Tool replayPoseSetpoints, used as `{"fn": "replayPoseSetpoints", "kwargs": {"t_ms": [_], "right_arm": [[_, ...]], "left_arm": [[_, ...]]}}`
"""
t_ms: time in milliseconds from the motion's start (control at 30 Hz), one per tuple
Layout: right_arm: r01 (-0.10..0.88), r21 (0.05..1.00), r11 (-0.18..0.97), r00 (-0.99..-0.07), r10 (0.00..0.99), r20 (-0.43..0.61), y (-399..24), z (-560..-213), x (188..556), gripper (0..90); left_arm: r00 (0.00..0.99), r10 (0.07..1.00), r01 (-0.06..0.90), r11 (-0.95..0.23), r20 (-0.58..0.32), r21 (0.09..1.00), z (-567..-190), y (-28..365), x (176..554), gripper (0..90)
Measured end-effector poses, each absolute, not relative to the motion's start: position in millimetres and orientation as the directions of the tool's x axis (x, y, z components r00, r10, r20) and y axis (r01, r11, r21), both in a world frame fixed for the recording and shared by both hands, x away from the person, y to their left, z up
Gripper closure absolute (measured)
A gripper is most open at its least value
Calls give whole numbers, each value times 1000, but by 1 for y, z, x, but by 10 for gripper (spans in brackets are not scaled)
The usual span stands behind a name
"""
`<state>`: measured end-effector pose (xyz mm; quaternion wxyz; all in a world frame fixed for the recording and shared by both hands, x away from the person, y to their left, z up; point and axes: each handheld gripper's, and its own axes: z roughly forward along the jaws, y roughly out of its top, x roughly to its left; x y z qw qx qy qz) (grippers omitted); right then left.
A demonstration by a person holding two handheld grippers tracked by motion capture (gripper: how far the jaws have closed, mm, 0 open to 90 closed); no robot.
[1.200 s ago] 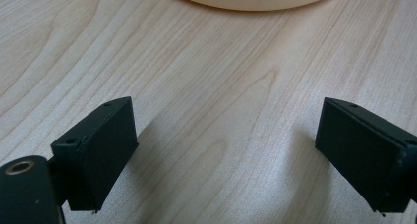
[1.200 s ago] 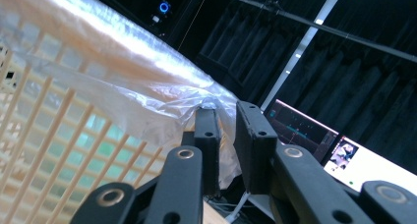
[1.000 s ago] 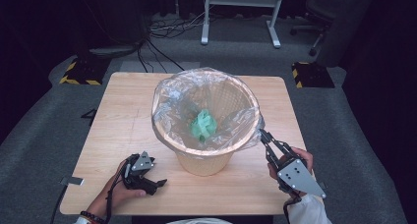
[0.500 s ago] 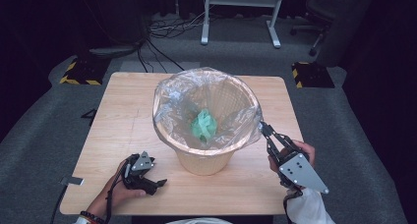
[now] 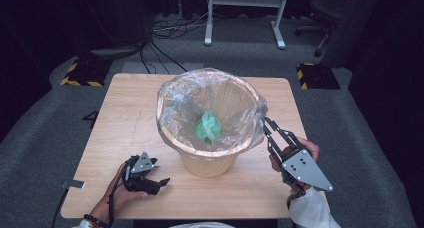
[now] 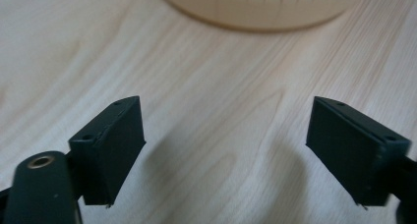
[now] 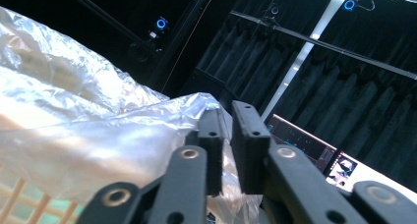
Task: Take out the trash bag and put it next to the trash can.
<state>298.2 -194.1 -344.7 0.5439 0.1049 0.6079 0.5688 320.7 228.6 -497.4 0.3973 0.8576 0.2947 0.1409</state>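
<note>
A tan slatted wastebasket [image 5: 207, 163] stands mid-table, lined with a clear plastic bag [image 5: 175, 105] folded over its rim. A crumpled green wad [image 5: 207, 127] lies inside. My right gripper [image 5: 265, 121] is at the bag's right edge, raised off the table. In the right gripper view its jaws [image 7: 228, 111] have just been opening and show a narrow gap, with bag film [image 7: 98, 135] beside and between them. My left gripper [image 5: 159, 182] rests on the table left of the basket. Its jaws [image 6: 226, 145] have just closed a little but stand wide open over bare wood, with nothing between them.
The wooden table [image 5: 130, 103] has bare wood around the basket on all sides. The basket's base [image 6: 255, 8] lies just ahead of the left jaws. Beyond the table are grey floor, cables, a white frame [image 5: 245, 8] and an office chair [image 5: 330, 8].
The right gripper has risen a little at the bag's right edge, lifting the film there, and its jaws have parted slightly. The left hand has stayed in place.
</note>
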Motion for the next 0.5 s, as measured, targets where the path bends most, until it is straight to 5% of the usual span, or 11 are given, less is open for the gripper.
{"fn": "replayPoseSetpoints", "kwargs": {"t_ms": [233, 500], "right_arm": [[-452, 822, 346, -391, 752, -531, -203, -350, 297, 623], [-433, 826, 361, -388, 753, -532, -208, -358, 298, 588]], "left_arm": [[762, 634, 280, -509, 134, 814, -484, 222, 318, 175], [707, 674, 152, -440, 213, 885, -461, 224, 332, 194]]}}
